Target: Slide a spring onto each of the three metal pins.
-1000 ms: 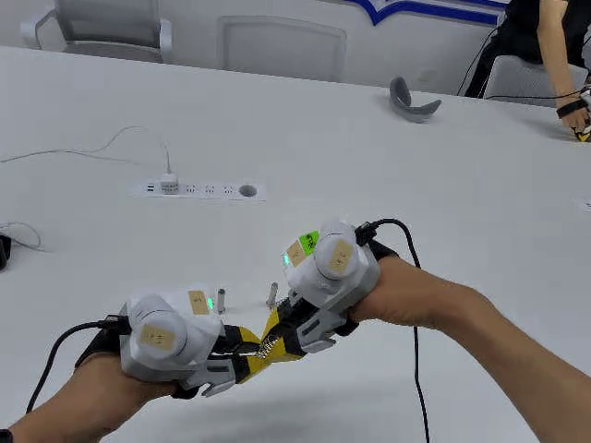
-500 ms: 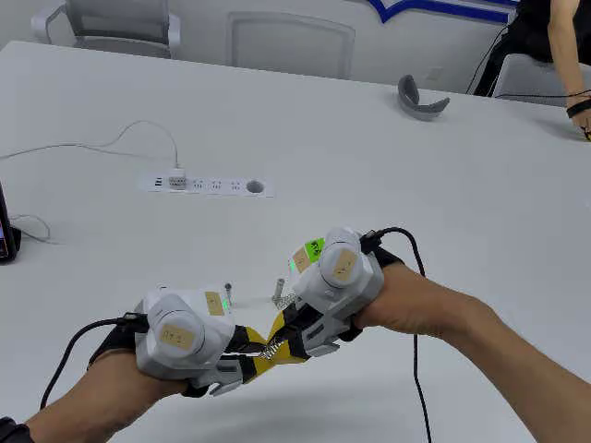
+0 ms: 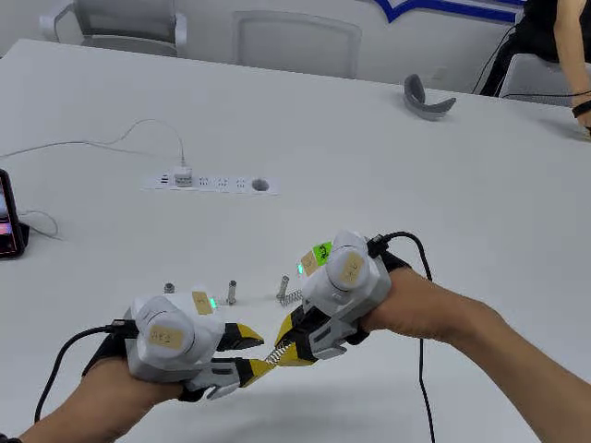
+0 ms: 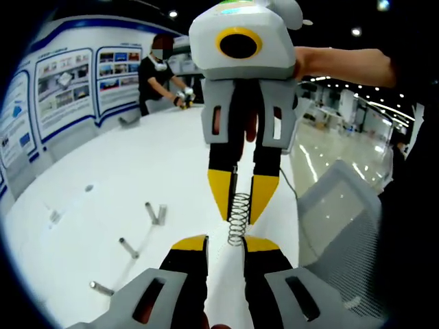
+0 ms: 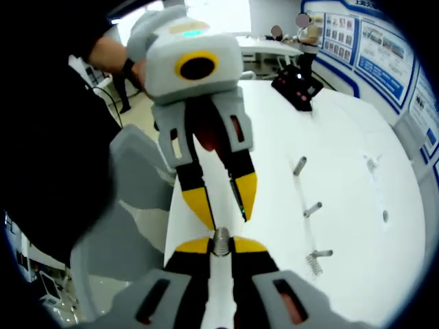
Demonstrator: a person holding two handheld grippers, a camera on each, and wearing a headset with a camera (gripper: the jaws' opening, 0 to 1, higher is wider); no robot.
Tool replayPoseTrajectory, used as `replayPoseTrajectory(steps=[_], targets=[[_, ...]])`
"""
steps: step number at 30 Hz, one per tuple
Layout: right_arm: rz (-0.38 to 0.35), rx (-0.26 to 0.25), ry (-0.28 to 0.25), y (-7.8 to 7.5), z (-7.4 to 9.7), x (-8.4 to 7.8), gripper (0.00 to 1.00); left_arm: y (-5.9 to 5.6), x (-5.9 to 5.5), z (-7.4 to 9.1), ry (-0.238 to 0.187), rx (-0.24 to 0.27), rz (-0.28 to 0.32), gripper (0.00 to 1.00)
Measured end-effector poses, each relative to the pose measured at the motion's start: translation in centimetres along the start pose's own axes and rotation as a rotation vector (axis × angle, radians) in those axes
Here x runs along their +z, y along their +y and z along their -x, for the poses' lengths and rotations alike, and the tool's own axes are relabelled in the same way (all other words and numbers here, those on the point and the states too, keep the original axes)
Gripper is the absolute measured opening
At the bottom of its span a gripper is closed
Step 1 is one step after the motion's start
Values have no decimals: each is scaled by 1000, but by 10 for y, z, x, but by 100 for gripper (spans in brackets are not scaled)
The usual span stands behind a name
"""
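Head view: low over the white worktop [image 3: 443, 203], the right hand-held gripper [image 3: 286, 341] is clamped on one end of a small coiled steel spring [image 3: 275, 354]. The spring's free end reaches between the spread jaws of the left hand-held gripper [image 3: 251, 355]. Three short metal pins [image 3: 232, 292] stand just behind, with a second coiled spring [image 3: 293, 298] just beside the rightmost.

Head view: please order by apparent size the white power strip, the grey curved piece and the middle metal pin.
Largest: white power strip.
Then: grey curved piece, which lies farther from the camera.
Smallest: middle metal pin.
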State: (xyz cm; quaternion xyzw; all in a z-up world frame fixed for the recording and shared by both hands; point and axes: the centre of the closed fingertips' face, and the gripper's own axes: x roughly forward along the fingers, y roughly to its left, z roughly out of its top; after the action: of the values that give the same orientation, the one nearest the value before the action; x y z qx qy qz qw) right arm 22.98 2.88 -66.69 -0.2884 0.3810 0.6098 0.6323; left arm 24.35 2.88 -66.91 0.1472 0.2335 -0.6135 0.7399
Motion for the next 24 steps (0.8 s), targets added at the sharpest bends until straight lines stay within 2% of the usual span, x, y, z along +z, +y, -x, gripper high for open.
replayPoseTrajectory(steps=[3, 11, 24], targets=[[-7, -3, 5, 0, -1, -3, 12, 3, -1, 4, -14, 14, 33, 20], [-28, -11, 25, -1, -3, -13, 12, 11, -11, 13, -21, 46, 75, 22], [-52, -22, 59, -6, -4, -32, 12, 29, -36, 28, -7, 133, 141, 26]])
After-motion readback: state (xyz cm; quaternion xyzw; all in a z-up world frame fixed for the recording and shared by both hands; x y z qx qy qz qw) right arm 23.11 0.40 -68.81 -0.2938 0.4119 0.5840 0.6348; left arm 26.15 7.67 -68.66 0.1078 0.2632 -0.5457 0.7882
